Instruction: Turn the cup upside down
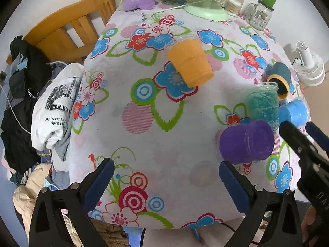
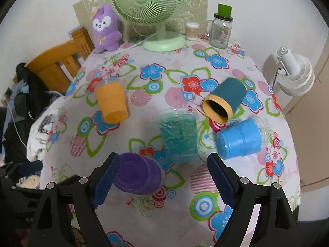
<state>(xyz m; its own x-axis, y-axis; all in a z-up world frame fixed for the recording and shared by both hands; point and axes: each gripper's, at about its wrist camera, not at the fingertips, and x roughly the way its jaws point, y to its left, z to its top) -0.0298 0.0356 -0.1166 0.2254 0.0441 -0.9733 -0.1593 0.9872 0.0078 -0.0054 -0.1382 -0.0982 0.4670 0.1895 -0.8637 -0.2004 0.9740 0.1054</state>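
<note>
Closing on the fuzzy purple plastic cup (image 2: 137, 175) should go squarely across its wall, then a slow wrist roll to stand it mouth-down on the floral-clothed worktop (image 2: 176, 212). My left tongs (image 1: 164, 183) hang spread wide, touching nothing. My right tongs (image 2: 162, 181) gape too, left pad beside that tipped cup.

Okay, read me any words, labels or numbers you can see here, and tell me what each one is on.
"My Heart In..." on the white T-shirt, cut off by a fold.
"Open Hig..." just below it, also cut off.
"DA..." on the right gripper, cut off at the frame's edge.
Print on the glass jar: too small to read.
</note>
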